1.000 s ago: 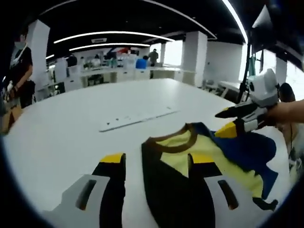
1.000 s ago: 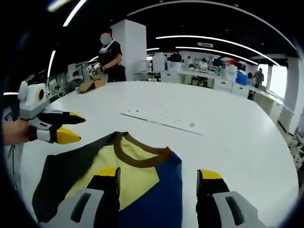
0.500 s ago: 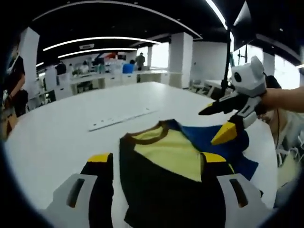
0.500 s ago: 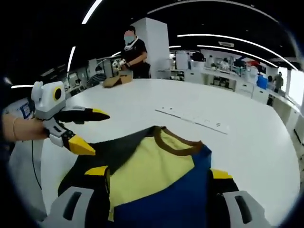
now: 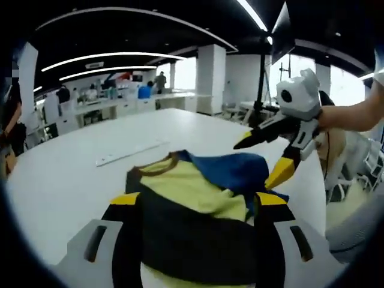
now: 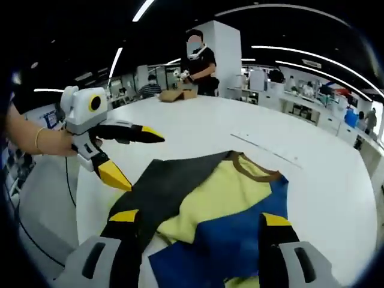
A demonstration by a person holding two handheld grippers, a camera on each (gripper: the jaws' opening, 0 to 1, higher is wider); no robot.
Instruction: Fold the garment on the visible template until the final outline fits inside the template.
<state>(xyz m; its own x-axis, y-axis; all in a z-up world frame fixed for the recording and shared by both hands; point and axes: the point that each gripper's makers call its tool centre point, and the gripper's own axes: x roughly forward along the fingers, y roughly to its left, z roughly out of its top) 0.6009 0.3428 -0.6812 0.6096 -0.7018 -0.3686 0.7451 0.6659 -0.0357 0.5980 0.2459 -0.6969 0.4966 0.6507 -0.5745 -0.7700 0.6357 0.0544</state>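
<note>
**Two grippers spread over a crumpled shirt**

Both yellow-tipped grippers have their jaws spread wide, holding nothing. The black, yellow and blue shirt with a brown collar (image 5: 198,210) (image 6: 204,204) lies rumpled on the big white round table (image 5: 60,180) (image 6: 324,156). Left gripper (image 5: 195,207) (image 6: 129,153) hangs over the black side, right gripper (image 6: 195,225) (image 5: 264,159) over the blue side. Pretty sure a thin white strip (image 5: 129,153) lies just past the collar.

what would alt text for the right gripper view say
A yellow, black and blue shirt lies rumpled on a white table, between the right gripper's open jaws. The left gripper, held in a hand, hovers open at its black side.
</note>
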